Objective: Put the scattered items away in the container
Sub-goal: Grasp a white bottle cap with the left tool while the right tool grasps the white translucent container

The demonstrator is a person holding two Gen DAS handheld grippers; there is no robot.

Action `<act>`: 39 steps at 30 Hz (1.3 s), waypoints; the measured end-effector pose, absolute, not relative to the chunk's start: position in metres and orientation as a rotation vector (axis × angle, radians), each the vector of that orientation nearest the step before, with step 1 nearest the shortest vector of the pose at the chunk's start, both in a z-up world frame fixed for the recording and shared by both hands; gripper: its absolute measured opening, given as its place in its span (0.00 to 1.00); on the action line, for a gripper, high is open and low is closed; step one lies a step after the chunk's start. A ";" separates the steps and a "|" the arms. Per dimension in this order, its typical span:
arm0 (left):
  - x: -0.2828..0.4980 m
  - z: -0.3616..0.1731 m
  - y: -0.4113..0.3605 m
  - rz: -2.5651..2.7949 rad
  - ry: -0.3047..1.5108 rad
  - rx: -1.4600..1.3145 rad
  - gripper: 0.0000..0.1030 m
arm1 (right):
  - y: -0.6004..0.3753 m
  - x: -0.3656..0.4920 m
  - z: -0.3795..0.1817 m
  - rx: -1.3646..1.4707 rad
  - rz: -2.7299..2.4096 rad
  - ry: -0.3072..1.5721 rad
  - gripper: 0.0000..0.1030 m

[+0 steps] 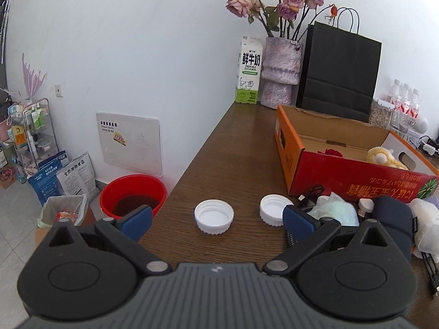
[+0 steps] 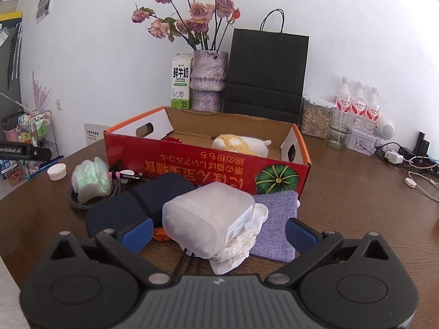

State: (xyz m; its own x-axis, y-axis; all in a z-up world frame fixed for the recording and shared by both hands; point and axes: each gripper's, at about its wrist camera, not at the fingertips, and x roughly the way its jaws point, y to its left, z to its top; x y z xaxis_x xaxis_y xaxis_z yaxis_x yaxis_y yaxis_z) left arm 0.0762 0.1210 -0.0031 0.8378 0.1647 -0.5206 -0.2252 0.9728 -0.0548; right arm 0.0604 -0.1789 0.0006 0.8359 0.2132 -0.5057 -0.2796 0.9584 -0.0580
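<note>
From the left wrist view, the left gripper (image 1: 216,223) has its jaws spread wide and empty over the counter (image 1: 236,148). Two white lids lie ahead: one lid (image 1: 214,216) sits between the jaws, the second lid (image 1: 273,209) is just beside the right jaw. Closing here could clip that second lid and skid it toward the near counter edge, above the red bucket (image 1: 133,196). The cardboard box (image 1: 343,170) stands ahead and right of the jaws. From the right wrist view, the right gripper (image 2: 219,234) is likewise wide open, holding nothing, with one translucent plastic tub (image 2: 207,216) between its jaws, resting on crumpled tissue (image 2: 236,249). The tub looks slick and bulky; a pinch may squeeze it out or drag the tissue and the purple pouch (image 2: 277,219) along. One plush toy (image 2: 238,144) is already in the box.
</note>
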 end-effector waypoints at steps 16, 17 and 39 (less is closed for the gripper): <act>0.118 -0.037 0.133 0.241 0.630 -0.042 0.96 | -0.143 0.108 -0.018 -0.082 0.159 0.590 1.00; 0.120 -0.037 0.134 0.239 0.634 -0.049 0.94 | -0.142 0.109 -0.018 -0.082 0.153 0.585 1.00; 0.126 -0.035 0.134 0.175 0.646 -0.055 0.40 | -0.147 0.104 -0.017 -0.091 0.159 0.597 0.75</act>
